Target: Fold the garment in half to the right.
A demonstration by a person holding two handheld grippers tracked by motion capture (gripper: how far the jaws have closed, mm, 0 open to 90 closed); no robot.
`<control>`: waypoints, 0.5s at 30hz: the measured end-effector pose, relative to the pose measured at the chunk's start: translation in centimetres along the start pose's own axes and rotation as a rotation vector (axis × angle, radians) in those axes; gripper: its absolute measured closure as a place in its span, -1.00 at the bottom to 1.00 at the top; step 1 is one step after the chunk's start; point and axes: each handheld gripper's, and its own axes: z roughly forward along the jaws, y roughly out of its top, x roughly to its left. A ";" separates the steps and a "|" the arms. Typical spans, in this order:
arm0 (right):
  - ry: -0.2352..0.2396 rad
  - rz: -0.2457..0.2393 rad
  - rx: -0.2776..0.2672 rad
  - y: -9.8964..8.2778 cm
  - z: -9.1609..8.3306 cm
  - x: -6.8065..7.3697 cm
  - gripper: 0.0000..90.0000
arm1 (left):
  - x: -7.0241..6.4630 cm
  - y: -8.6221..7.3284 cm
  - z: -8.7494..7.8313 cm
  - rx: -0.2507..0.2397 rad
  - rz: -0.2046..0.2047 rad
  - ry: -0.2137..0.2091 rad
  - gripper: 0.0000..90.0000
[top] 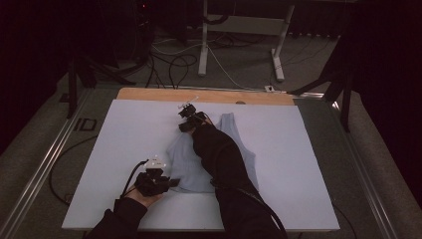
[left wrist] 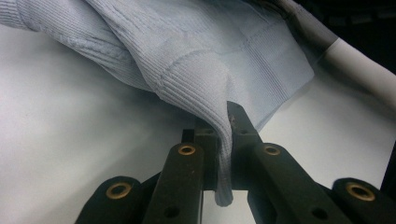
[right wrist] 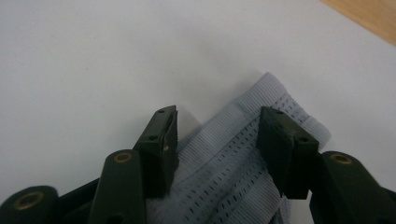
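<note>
Two black hand-held grippers and two dark sleeves

The left hand-held gripper (top: 171,182) is black with a grey plate on top and a black cable looping from it. The right hand-held gripper (top: 182,126) is black too, with a pale bit on top. Up close, the jaws are flat black bars with round brass rings and small screw holes. The person wears long dark sleeves (top: 224,159).

A pale blue ribbed knit top (top: 226,154) lies flat on the white sheet (top: 124,129) (one hem corner lifted).
</note>
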 end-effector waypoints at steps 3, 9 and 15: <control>-0.001 -0.001 0.009 0.1 0.0 0.0 0.15 | 0.0 0.0 0.0 0.001 0.000 0.001 0.92; -0.004 -0.014 0.022 0.1 -0.2 0.0 0.46 | -0.1 -0.1 0.1 0.002 -0.002 0.001 0.92; -0.017 -0.019 0.020 -0.1 -0.3 -0.1 0.85 | 0.0 -0.1 0.1 -0.001 -0.011 0.005 0.92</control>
